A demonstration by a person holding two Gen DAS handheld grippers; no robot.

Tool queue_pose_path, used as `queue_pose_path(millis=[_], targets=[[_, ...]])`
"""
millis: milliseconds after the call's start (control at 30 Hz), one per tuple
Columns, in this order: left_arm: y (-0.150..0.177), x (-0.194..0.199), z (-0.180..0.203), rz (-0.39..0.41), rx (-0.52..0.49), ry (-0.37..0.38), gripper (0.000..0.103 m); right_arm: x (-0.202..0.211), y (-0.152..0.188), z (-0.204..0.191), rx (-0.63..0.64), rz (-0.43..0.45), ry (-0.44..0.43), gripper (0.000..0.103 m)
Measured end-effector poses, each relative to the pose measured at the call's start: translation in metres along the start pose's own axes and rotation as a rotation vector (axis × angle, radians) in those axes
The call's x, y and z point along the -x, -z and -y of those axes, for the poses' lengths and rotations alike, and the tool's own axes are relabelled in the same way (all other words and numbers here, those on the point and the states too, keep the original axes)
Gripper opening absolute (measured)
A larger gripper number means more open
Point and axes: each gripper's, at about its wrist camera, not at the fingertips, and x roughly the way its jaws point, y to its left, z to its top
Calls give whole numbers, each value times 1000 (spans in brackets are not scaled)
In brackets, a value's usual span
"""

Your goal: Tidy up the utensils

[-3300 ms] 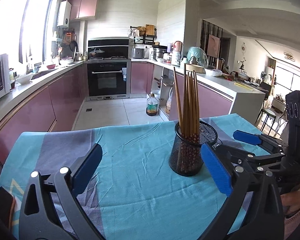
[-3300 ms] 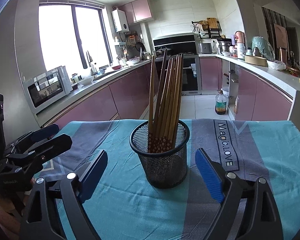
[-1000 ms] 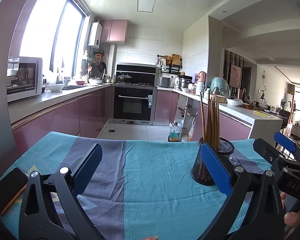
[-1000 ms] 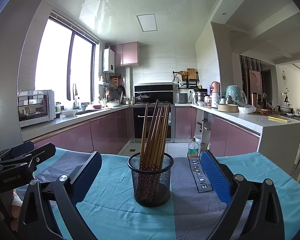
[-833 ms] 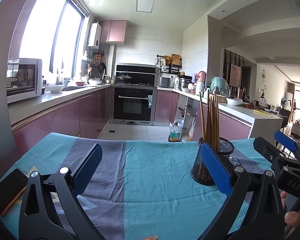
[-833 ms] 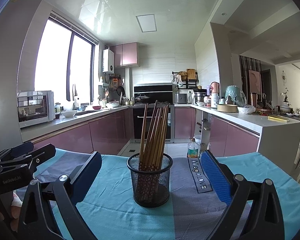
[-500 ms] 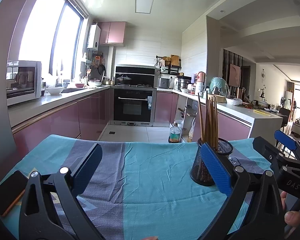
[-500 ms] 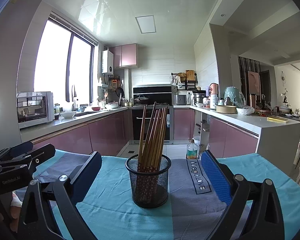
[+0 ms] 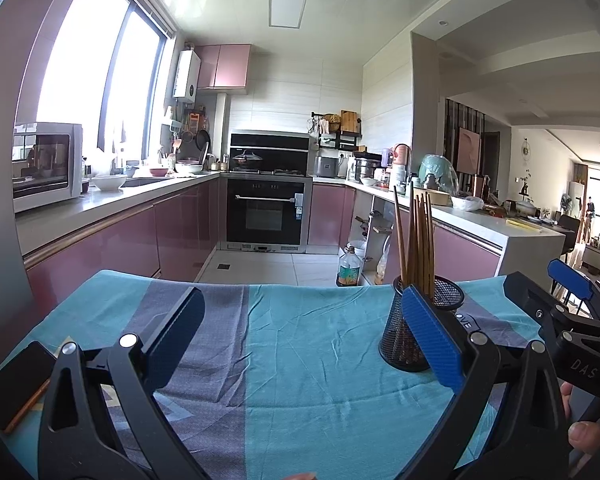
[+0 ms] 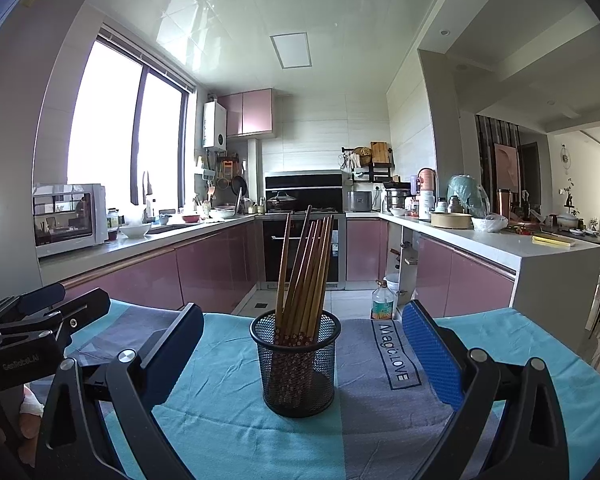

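My right gripper is spread wide and holds nothing. Straight ahead of it, centred between the two fingers but beyond their tips, the black mesh cup stands upright on the teal and grey tablecloth. The wooden chopsticks stand in the cup as a bundle, their tops fanned and leaning a little to my right, with patterned ends down inside the mesh. Neither blue pad touches the cup. Just right of the cup, ahead of my right finger, the cloth carries the print "Magic LOVE".

My left gripper is also spread wide and empty. From its camera the mesh cup sits off to the right, partly hidden behind the right finger's blue pad, with the chopsticks rising above it. Between the left gripper's fingers I see only tablecloth. A dark phone lies on the cloth at the far left, outside the left finger.

Each camera catches the other gripper at its edge: the right one to the right of the left view, the left one to the left of the right view. Past the table lie pink kitchen cabinets and a black oven.
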Motion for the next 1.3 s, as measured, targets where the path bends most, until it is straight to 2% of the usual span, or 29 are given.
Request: queue_pose_path(millis=[1300], targets=[[1,1,-1,0,-2,2,97,-2,3,0,0,4,3,96]])
